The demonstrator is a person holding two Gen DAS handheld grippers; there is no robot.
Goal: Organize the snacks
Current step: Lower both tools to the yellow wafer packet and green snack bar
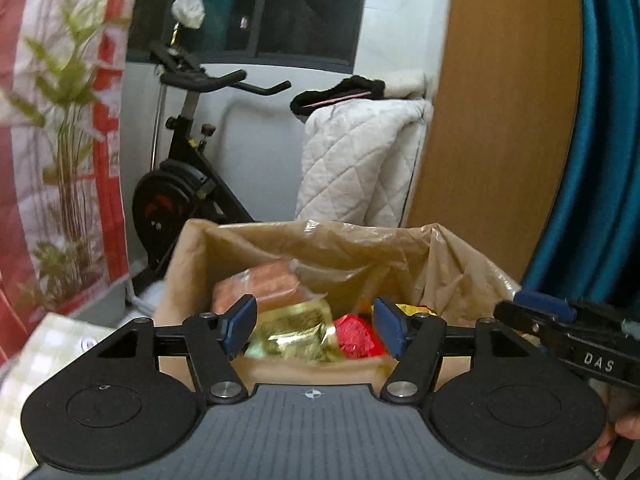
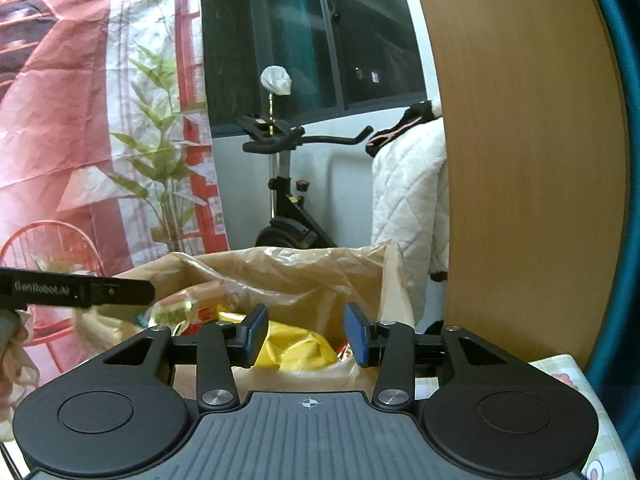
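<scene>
I see a table with a pale checked cloth [image 1: 36,364], its cover showing at my lower left and again at the lower right [image 2: 576,372] in the right view. On it stands a cardboard box [image 1: 188,256] lined with a brown plastic bag [image 1: 344,248]. The box holds wrapped snacks [image 1: 296,332]: gold, red, orange, and yellow ones [image 2: 296,348].

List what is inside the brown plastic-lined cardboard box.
Inside the brown plastic-lined cardboard box lie an orange clear-wrapped packet, a shiny gold foil packet, a round red foil-wrapped snack and a crumpled yellow wrapper. Anything beneath them, and the bottom, is covered.
</scene>
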